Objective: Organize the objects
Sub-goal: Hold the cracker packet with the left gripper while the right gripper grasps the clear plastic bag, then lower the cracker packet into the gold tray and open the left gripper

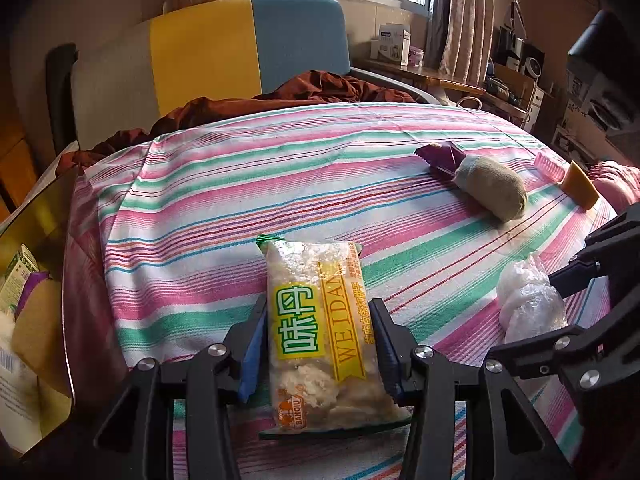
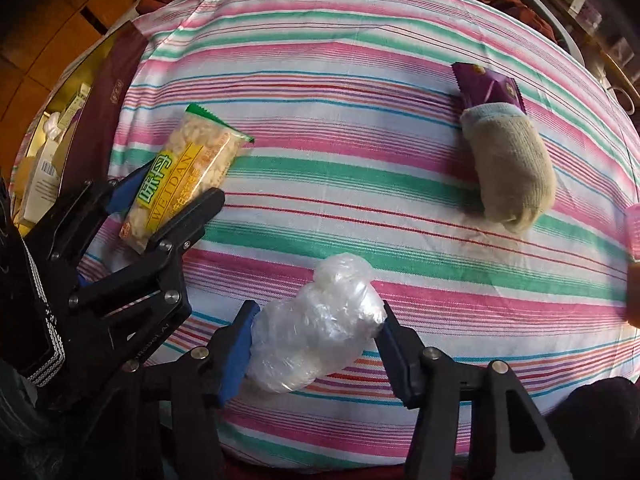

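Between the fingers of my left gripper [image 1: 320, 344] lies the snack packet [image 1: 318, 332], a clear wrapper with yellow and green lettering, and both pads press against its long sides, so I have it clamped. It lies lengthwise along the fingers, its far end reaching past the tips over the striped cloth [image 1: 208, 200]. In the right wrist view the same packet sits pinched in that gripper at the left, near the cloth's edge.

Just to the right, my right gripper [image 2: 316, 340] points down at the crumpled clear plastic bag [image 2: 320, 320]. The bag sits between the two fingers; the left blue pad touches it and the right one meets its edge, so the jaws are closed onto it, though I cannot tell how firmly they squeeze. The bag rests on the cloth.

Off my left side, beside the cloth, stands a box with shiny gold walls [image 1: 48, 216], with cartons and packets inside.

Farther out on the cloth lies a beige sock [image 2: 512, 172], rolled up, its cuff end touching a purple wrapper [image 2: 486, 88]. At the far right edge sit a pink comb-like piece [image 1: 550, 166] and an orange wedge [image 1: 580, 188].

Beyond the cloth are a rumpled brown blanket [image 1: 320, 88] and a yellow and blue chair back [image 1: 248, 44].
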Action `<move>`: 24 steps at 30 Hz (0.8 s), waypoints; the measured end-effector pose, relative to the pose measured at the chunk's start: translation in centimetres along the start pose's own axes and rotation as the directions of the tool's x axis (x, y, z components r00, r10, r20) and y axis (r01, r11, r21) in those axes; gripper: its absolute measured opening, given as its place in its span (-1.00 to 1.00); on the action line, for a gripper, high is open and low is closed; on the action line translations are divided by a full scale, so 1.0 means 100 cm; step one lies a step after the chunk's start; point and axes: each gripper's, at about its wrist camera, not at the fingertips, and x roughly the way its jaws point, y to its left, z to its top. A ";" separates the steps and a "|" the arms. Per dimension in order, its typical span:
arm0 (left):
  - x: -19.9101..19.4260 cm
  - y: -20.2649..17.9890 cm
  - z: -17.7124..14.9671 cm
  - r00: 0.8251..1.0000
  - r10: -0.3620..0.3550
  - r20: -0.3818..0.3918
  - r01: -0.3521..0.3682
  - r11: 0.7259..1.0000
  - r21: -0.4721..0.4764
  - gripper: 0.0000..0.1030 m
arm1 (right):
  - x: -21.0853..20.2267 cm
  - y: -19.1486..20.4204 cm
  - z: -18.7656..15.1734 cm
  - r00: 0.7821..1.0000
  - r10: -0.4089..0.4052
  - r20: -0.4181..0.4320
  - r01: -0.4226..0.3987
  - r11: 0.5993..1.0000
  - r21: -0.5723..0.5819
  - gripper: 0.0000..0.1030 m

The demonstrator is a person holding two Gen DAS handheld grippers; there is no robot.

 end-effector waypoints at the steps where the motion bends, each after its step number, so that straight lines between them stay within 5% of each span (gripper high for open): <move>1: 0.000 0.000 0.000 1.000 0.002 0.000 -0.002 1.000 0.001 -0.04 | -0.002 -0.005 0.000 1.000 0.009 0.016 -0.010 1.000 0.025 0.12; 6: -0.002 0.001 0.000 1.000 -0.007 -0.006 0.007 1.000 0.001 -0.09 | 0.000 -0.015 0.001 1.000 -0.008 0.026 0.006 0.997 0.081 0.12; 13: -0.014 0.001 0.001 1.000 -0.016 -0.022 0.015 1.000 -0.007 -0.10 | -0.003 -0.031 0.010 0.993 0.055 0.104 -0.072 0.982 0.173 0.12; 24: -0.074 0.004 0.014 0.997 -0.040 0.059 0.041 0.999 -0.031 -0.10 | -0.007 -0.020 0.014 0.988 -0.020 0.153 -0.001 0.990 0.138 0.13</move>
